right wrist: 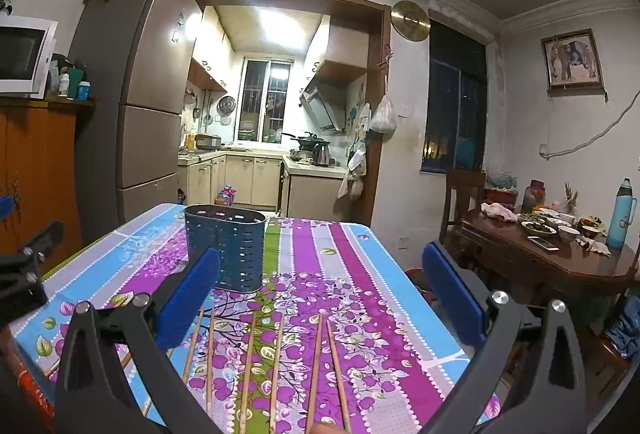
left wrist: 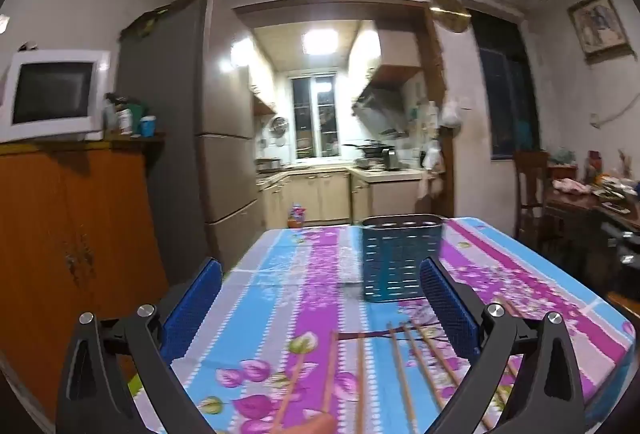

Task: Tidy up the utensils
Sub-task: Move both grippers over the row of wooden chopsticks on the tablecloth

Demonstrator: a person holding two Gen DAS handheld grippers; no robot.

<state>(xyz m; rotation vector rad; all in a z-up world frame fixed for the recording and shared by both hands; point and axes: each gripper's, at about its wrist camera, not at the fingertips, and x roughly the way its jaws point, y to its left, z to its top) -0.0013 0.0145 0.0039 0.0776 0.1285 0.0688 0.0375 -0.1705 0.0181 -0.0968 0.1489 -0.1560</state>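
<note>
Several wooden chopsticks (right wrist: 276,362) lie side by side on the flowered tablecloth, near the front edge; they also show in the left wrist view (left wrist: 400,366). A dark blue perforated utensil holder (right wrist: 225,248) stands upright farther back on the table; it also shows in the left wrist view (left wrist: 400,258). My left gripper (left wrist: 320,286) is open and empty above the chopsticks. My right gripper (right wrist: 320,274) is open and empty above the chopsticks. The left gripper's body shows at the left edge of the right wrist view (right wrist: 24,274).
The table (right wrist: 360,274) ends at its right and far edges. A wooden cabinet (left wrist: 60,234) with a microwave (left wrist: 52,94) stands to the left. A fridge (right wrist: 148,94) stands behind. A dark dining table (right wrist: 560,262) with dishes stands to the right.
</note>
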